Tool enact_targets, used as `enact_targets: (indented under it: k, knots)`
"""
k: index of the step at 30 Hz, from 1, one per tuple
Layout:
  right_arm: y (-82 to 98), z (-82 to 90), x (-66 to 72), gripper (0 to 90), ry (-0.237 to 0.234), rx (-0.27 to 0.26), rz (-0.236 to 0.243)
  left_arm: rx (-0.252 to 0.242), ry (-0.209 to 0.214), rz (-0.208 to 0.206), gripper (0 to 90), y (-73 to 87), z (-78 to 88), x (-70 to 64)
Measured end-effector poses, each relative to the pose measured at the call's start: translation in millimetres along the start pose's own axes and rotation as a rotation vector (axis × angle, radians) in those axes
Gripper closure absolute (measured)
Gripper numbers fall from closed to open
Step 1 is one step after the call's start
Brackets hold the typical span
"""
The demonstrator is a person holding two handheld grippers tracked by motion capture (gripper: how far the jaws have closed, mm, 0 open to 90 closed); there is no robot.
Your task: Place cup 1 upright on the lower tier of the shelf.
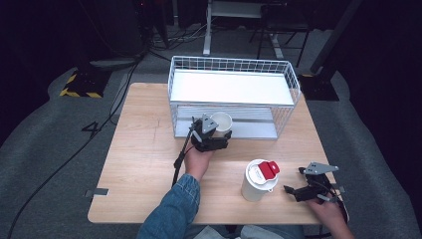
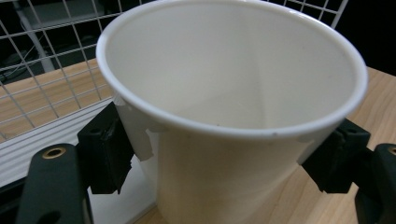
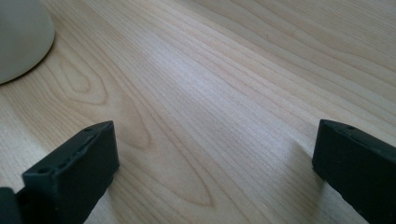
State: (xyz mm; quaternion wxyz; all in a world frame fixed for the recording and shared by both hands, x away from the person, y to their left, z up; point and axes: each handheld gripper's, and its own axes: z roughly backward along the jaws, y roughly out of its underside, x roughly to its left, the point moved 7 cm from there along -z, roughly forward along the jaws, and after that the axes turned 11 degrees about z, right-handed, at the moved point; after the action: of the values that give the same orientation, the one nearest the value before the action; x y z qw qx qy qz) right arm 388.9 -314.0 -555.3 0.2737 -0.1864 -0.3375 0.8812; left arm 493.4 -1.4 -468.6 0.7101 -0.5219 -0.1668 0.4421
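Two cups show: the left gripper [image 1: 215, 130] has its jaws tight on the open white cup [image 2: 233, 112] by the wire rack [image 1: 234, 97], while the lidded cup [image 1: 260, 180] stands near the counter's [image 1: 144, 164] front edge beside the right gripper [image 1: 298, 186], jaws wide apart.

You are looking at just one readable mark: a dark "4" [image 1: 92, 128] lying on the grey floor [image 1: 45, 149] left of the table. Nothing legible is showing on the cups, the wire rack or the grippers.
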Motion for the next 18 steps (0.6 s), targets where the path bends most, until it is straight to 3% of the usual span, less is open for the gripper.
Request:
enact_targets:
  k: [18]
  knots:
    - [0.0, 0.0, 0.0, 0.5, 0.000, 0.000, 0.000, -0.031, -0.088, 0.028, 21.6, -8.0, -34.4, 9.2]
